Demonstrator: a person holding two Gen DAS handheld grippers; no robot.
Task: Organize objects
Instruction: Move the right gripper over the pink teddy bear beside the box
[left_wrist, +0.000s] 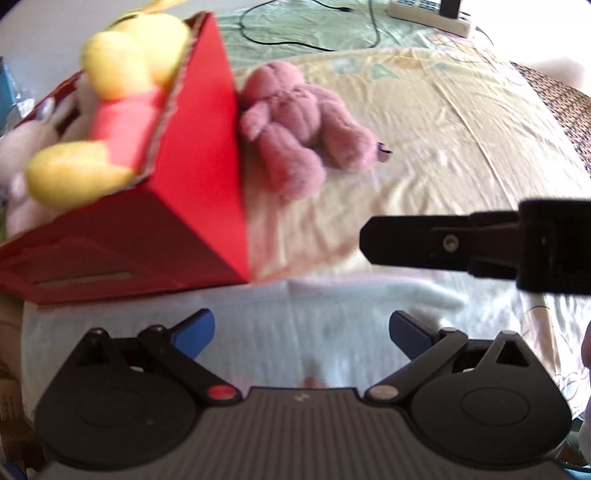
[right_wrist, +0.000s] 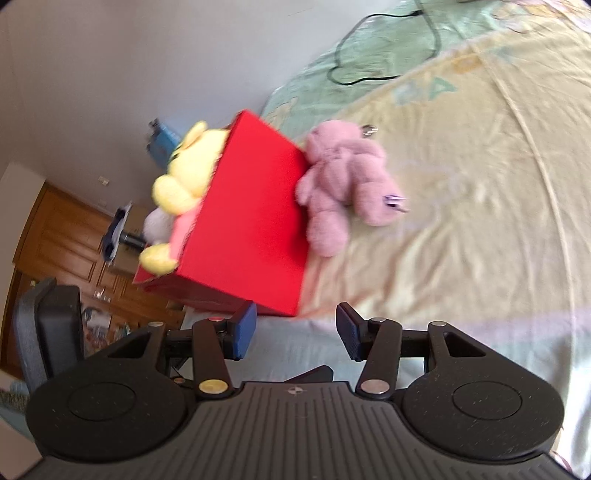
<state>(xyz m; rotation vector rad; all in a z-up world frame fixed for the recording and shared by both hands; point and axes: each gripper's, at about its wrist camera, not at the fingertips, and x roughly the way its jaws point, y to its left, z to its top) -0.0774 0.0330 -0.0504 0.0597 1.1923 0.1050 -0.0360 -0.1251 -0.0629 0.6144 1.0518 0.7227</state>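
Bedding fills both my views: a yellow sheet (left_wrist: 424, 122) with a green border, creased, running back to a pale wall (right_wrist: 110, 55). A black cable (left_wrist: 310, 40) and a power strip (left_wrist: 428, 14) lie on the far edge. A wooden cabinet (right_wrist: 62, 236) and a chair (right_wrist: 48, 332) stand beyond the bed.

On the sheet sits a red box (left_wrist: 199, 192) holding a yellow toy (left_wrist: 125, 81) and a white one (left_wrist: 14, 158). A pink bear (left_wrist: 299, 122) lies against the box's side, outside it.

My left gripper (left_wrist: 301, 332) has its fingers apart and empty. My right gripper (right_wrist: 295, 332) is likewise spread and empty, hanging near the box's corner and well short of the bear.
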